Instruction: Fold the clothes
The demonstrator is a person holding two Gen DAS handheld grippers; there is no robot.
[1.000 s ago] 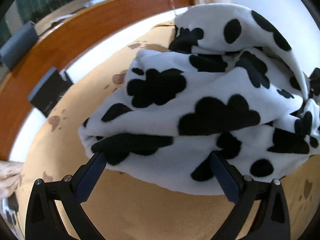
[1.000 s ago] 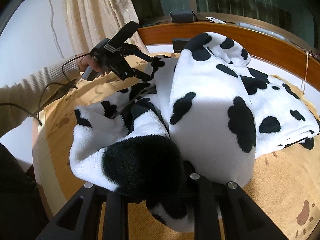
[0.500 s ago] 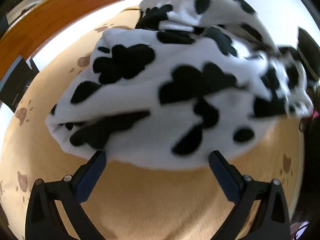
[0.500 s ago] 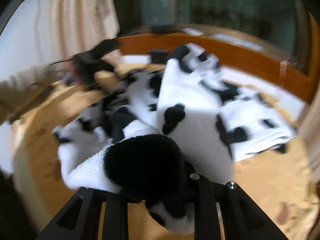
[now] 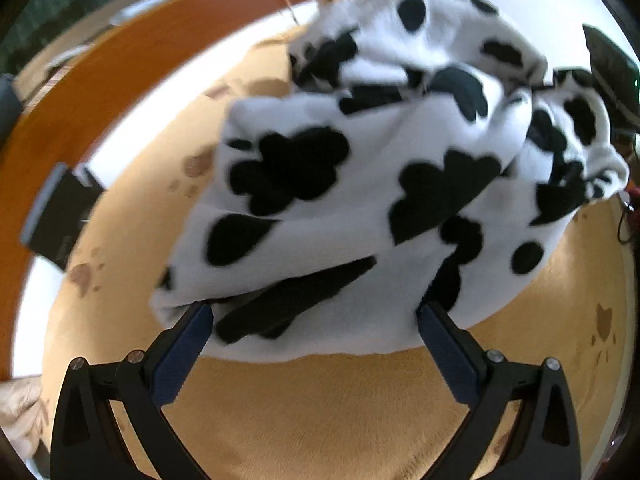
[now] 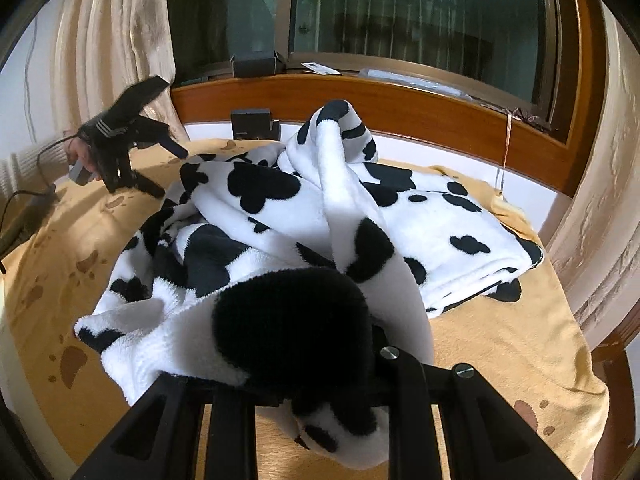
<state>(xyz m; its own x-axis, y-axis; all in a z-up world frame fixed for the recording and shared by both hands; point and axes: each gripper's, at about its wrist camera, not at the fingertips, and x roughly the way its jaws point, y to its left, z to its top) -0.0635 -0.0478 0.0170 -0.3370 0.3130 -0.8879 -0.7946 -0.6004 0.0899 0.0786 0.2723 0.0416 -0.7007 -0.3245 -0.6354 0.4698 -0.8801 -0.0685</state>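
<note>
Garment (image 6: 360, 216) heaped on the blanket (image 6: 500, 344); a box (image 6: 252, 123) behind it against the wooden ledge (image 6: 420, 108); the window (image 6: 400, 16) above; curtains (image 6: 112, 40) at both sides.

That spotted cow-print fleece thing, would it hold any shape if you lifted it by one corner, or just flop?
Probably flop: the cow-print fleece already sags in soft folds from where the right gripper pinches it. Its thick pile looks grippy rather than slippery, so the pinch likely holds. It seems bulky, so the free end would probably drag over the tan cover rather than lift clear.
</note>
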